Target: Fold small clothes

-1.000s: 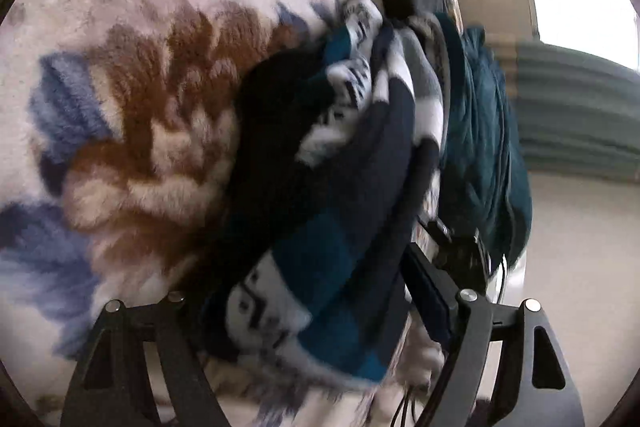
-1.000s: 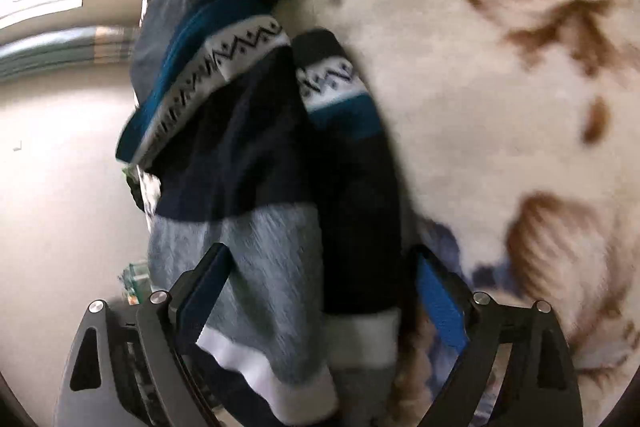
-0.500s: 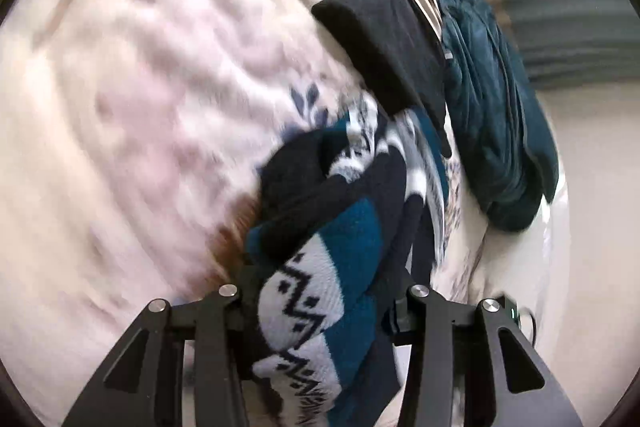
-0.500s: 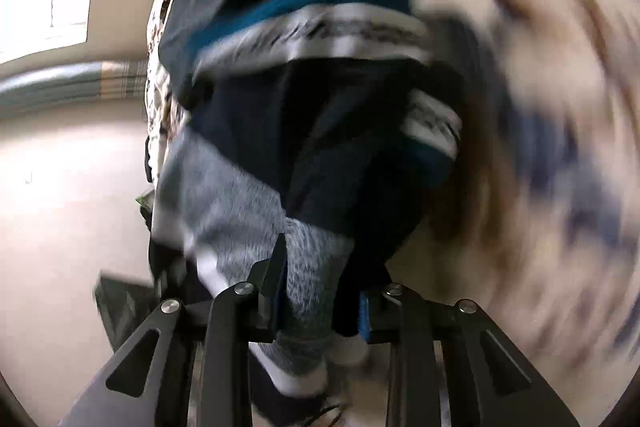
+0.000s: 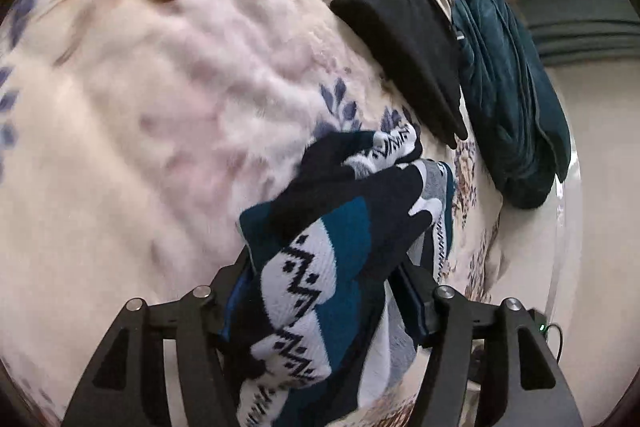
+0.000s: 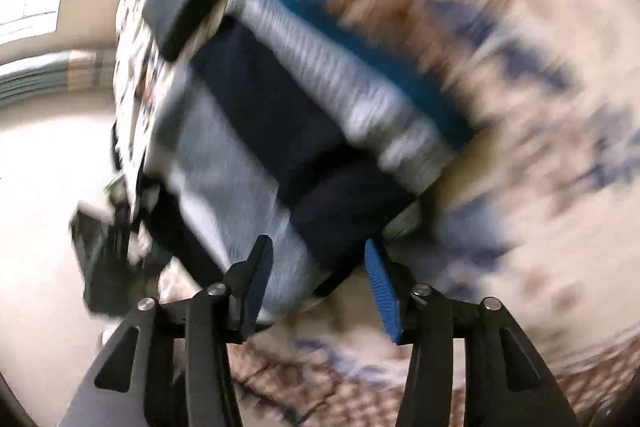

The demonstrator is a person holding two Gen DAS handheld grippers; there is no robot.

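Both grippers had risen with the patterned sweater and their jaws had just been opening again after a tighter squeeze, with the knit between them in both views.

On the left side, the left gripper (image 5: 328,291) stood half wide, and the sweater (image 5: 340,247) filled the gap between its fingers; it appeared to be held there, bunched and hanging. The sweater's long axis ran away from this gripper toward the upper right, over the floral blanket (image 5: 160,107). Beyond it lay a folded black garment (image 5: 404,39) and, at the edge, a dark teal garment (image 5: 512,99).

On the right side, the picture was blurred. The right gripper (image 6: 320,283) was also half wide; the sweater (image 6: 280,131) reached between its blue pads (image 6: 380,283), but I could not tell if they pressed it.
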